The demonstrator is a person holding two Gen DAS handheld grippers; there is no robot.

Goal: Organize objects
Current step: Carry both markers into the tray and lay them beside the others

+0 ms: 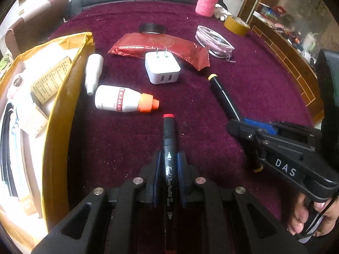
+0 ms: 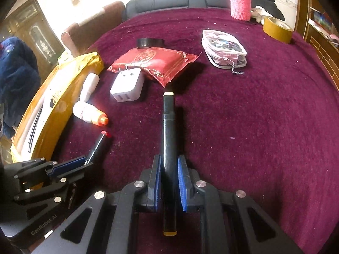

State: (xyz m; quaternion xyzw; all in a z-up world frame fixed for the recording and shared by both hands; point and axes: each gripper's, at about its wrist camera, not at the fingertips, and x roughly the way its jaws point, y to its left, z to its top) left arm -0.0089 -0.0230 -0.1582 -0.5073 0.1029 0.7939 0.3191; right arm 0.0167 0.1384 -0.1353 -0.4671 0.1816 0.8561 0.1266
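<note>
My left gripper [image 1: 169,163] is shut on a black marker with a red cap [image 1: 168,139], which points away over the maroon cloth. My right gripper [image 2: 169,165] is shut on a black marker with a pale yellow cap [image 2: 168,127]. In the left wrist view the right gripper [image 1: 239,124] grips that yellow-capped marker [image 1: 224,97] at the right. In the right wrist view the left gripper [image 2: 84,163] holds the red-capped marker [image 2: 99,144] at the lower left. Both markers hang just above the cloth.
A yellow box [image 1: 61,110] with papers stands at the left. On the cloth lie a white bottle with orange cap [image 1: 125,101], a small white bottle [image 1: 93,74], a white charger [image 1: 162,67], a red packet [image 1: 161,46], a clear pouch [image 1: 214,40], black tape [image 1: 152,28], brown tape [image 1: 236,25], a pink bottle [image 1: 206,1].
</note>
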